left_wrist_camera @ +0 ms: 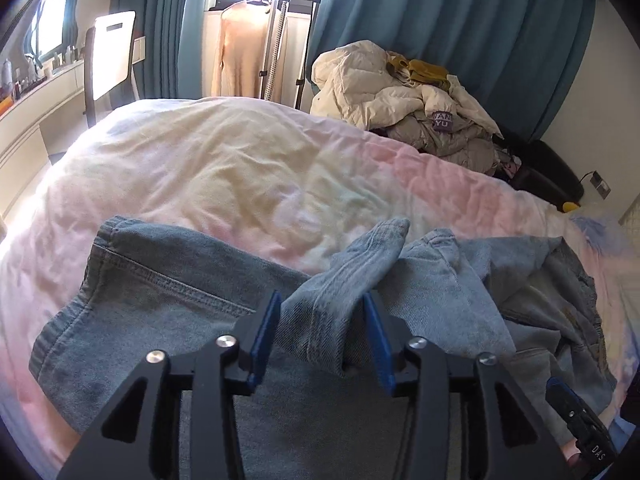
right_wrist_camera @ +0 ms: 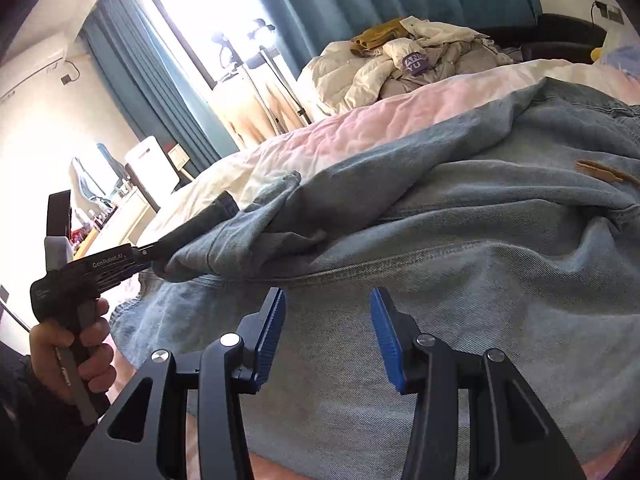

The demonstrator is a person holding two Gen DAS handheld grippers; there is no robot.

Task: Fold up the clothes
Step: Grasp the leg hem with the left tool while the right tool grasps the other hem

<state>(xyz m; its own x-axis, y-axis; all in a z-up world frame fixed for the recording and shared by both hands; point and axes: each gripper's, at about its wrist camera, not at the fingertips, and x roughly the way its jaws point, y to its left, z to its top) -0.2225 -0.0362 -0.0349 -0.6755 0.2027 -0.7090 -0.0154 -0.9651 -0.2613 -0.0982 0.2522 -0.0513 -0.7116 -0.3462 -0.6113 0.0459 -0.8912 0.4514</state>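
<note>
A denim jacket (left_wrist_camera: 168, 304) lies spread over the near part of the bed (left_wrist_camera: 208, 168), on a pale pink and cream cover. Most of it lies flat along the near edge; its right side is rumpled, with the lining turned up.

The left claw (left_wrist_camera: 322, 320) stands about half open above the jacket. A sleeve (left_wrist_camera: 360, 264) runs up between its blue pads (left_wrist_camera: 266, 336) toward the middle of the bed, cuff end farthest away. The pads do not press on it; gaps show on both sides. In the right wrist view this claw (right_wrist_camera: 192, 236) reaches in from the left, its tips hidden under a bunched fold of denim (right_wrist_camera: 256, 232), and a hand (right_wrist_camera: 76, 352) grips its handle.

The right claw (right_wrist_camera: 328, 320) is also about half open, with nothing between its pads (right_wrist_camera: 384, 332); it hangs over the flat denim near the bed's near edge, below a seam that runs across the cloth.

At the far right corner of the bed sits a heap of clothes (left_wrist_camera: 400, 96), white and grey puffy coats with a mustard piece on top. Teal curtains (left_wrist_camera: 460, 32) hang behind, and a garment rack (left_wrist_camera: 280, 32) stands by the window.
</note>
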